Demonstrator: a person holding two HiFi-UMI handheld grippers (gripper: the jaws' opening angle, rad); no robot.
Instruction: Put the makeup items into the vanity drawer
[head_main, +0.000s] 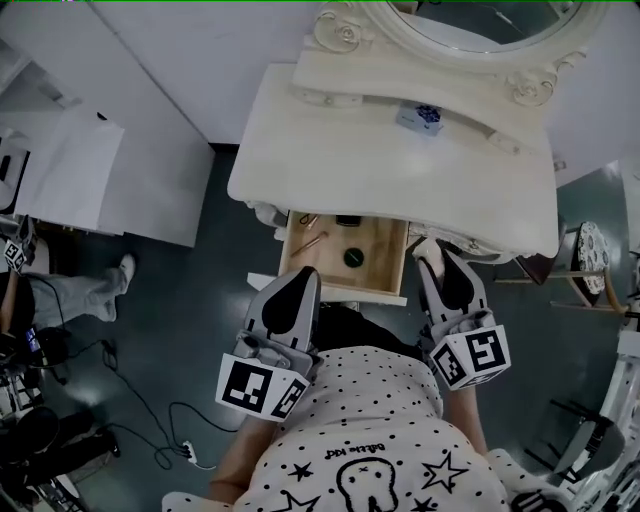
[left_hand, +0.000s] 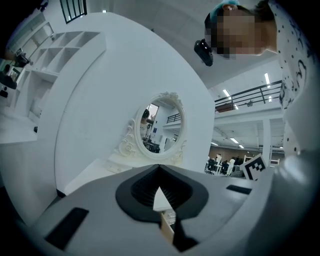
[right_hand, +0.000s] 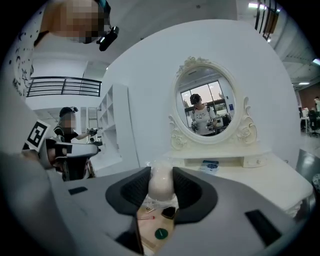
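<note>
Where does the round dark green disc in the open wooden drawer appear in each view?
Head view: the round dark green disc lies mid-picture, in the drawer.
Left gripper view: not in it.
Right gripper view: bottom centre, on the drawer floor.
Shared landmark: the oval mirror in its cream carved frame.

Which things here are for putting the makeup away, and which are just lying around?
For the job: open drawer; pale egg-shaped item in the right gripper; green round pot and thin stick already inside the drawer.
Just lying about: mirror; floor cables; small blue box by the mirror, maybe makeup, can't tell.
</note>
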